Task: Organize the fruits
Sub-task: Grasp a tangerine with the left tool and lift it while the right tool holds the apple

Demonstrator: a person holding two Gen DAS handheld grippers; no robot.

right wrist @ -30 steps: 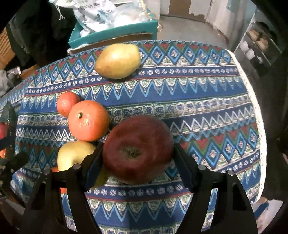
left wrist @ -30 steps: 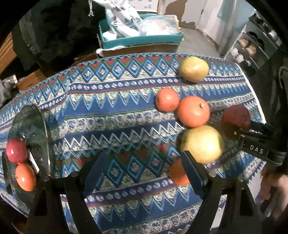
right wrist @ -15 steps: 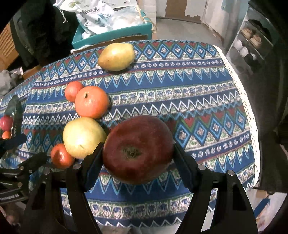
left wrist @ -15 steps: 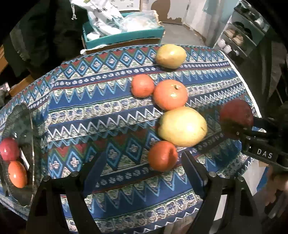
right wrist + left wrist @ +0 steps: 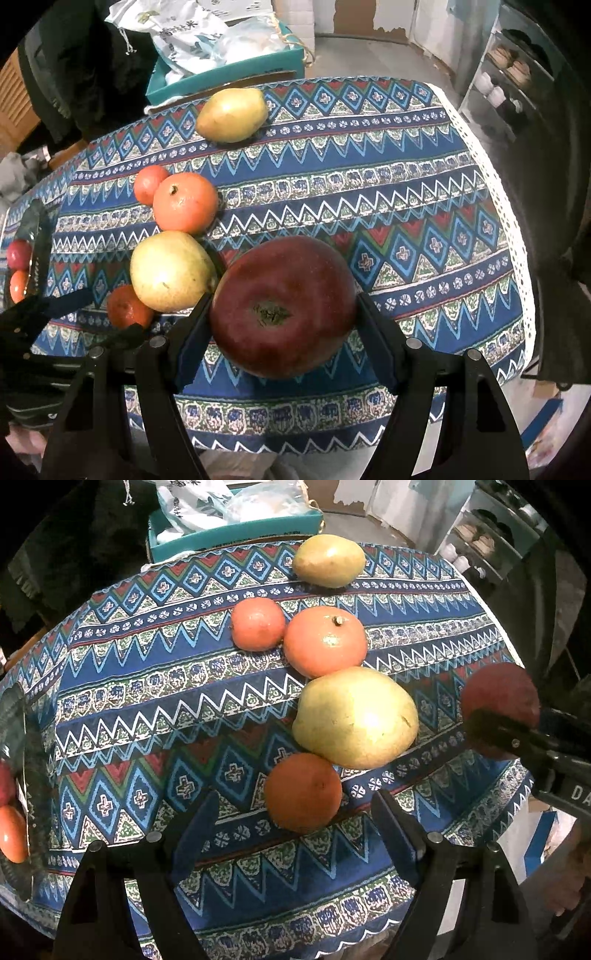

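Observation:
My right gripper (image 5: 282,306) is shut on a dark red apple (image 5: 282,306), held above the patterned tablecloth (image 5: 369,192). In the left wrist view that apple (image 5: 498,690) hangs at the right edge. My left gripper (image 5: 295,812) is open, and a small orange (image 5: 303,792) lies just ahead between its fingers, untouched. Behind the orange are a big yellow pear (image 5: 356,716), a large orange (image 5: 325,640), a smaller orange (image 5: 258,623) and a far pear (image 5: 328,559). A glass plate (image 5: 16,716) at the left edge holds a red fruit and an orange.
A teal box (image 5: 236,520) full of plastic bags stands behind the table. A shelf unit (image 5: 506,74) is at the back right. The cloth's lace hem (image 5: 517,258) marks the table's right edge. A person's hand (image 5: 569,878) shows at lower right.
The left gripper has moved right and down toward the fruit cluster, so the small orange now lies between its fingers. The right gripper has drawn back from the table with the apple.

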